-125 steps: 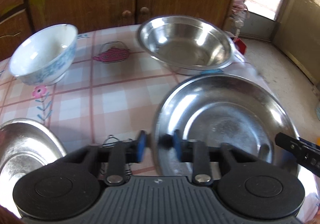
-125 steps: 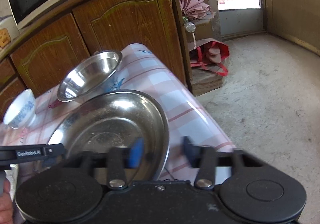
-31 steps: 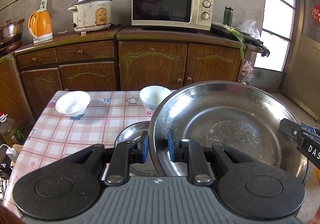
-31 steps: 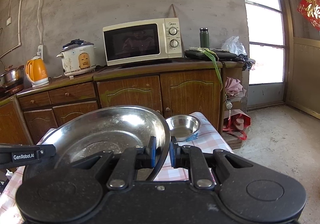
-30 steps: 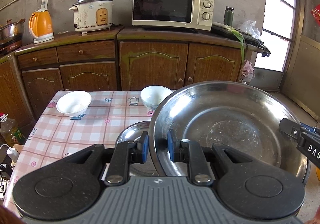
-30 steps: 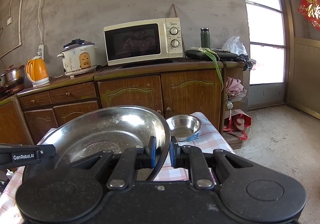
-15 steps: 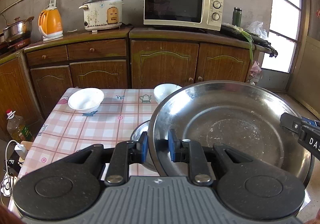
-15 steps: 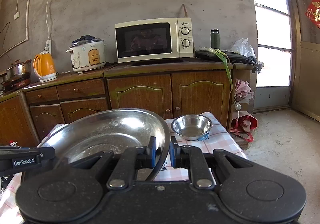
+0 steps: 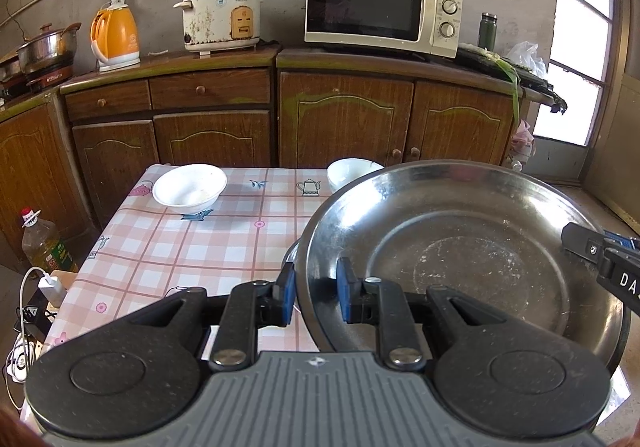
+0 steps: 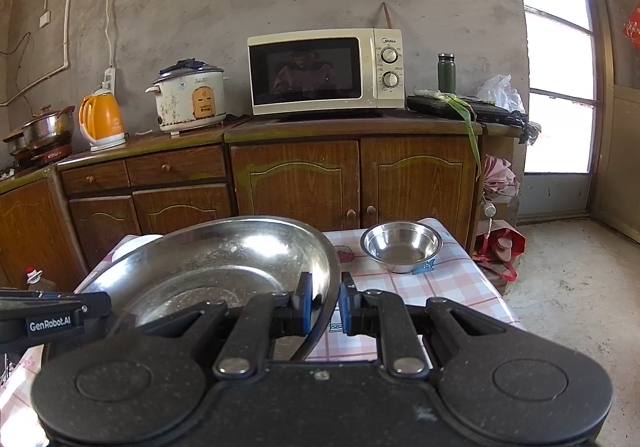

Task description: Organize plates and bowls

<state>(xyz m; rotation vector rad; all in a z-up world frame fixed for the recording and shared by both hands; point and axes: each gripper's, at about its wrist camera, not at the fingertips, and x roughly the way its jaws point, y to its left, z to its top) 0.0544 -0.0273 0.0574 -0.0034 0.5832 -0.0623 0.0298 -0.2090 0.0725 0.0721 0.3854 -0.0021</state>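
Both grippers' fingers (image 9: 285, 297) clenched on steel plate (image 9: 460, 255) rim — opposite edges — above table (image 9: 192, 243).

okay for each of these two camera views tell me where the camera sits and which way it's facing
Left wrist: sits behind the left hand-held gripper, facing the cabinets across the checked table; its fingers clamp the big steel plate rim.
Right wrist: sits behind the right hand-held gripper, facing the same wall; its fingers clamp the opposite rim, small steel bowl beyond.
Shared: plate, microwave, each other's gripper at the edge.
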